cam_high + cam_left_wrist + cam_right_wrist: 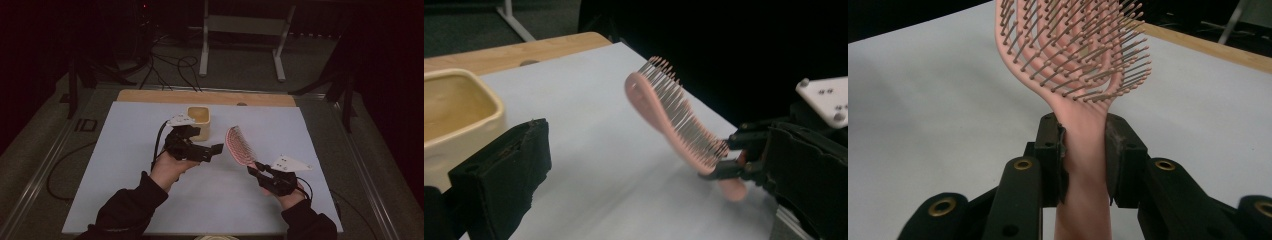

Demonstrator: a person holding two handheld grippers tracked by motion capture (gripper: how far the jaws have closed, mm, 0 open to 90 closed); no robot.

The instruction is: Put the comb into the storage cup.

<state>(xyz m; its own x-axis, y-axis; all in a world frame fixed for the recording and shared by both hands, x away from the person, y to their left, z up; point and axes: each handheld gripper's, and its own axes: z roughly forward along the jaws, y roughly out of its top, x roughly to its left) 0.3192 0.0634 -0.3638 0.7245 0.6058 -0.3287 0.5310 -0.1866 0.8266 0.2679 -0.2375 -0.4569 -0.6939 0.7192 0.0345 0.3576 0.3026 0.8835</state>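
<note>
Here we log the right gripper [1083, 150], matte black jaws clamped on the smooth handle of a pink plastic hairbrush [1075, 55], bristled oval head raised above the white sheet [125, 190]; left gripper [212, 151]: aperture indeterminable

Looks like a lab / recording setup to me, not a home. Dark room w/ black curtains, carpet floor, cables [170, 67] running loose behind the table [125, 150]. White sheet over a wood tabletop, metal rails along the sides, white stand legs [242, 40] at the back. Tracker plate [291, 163] on the handheld rig I'm watching.
</note>
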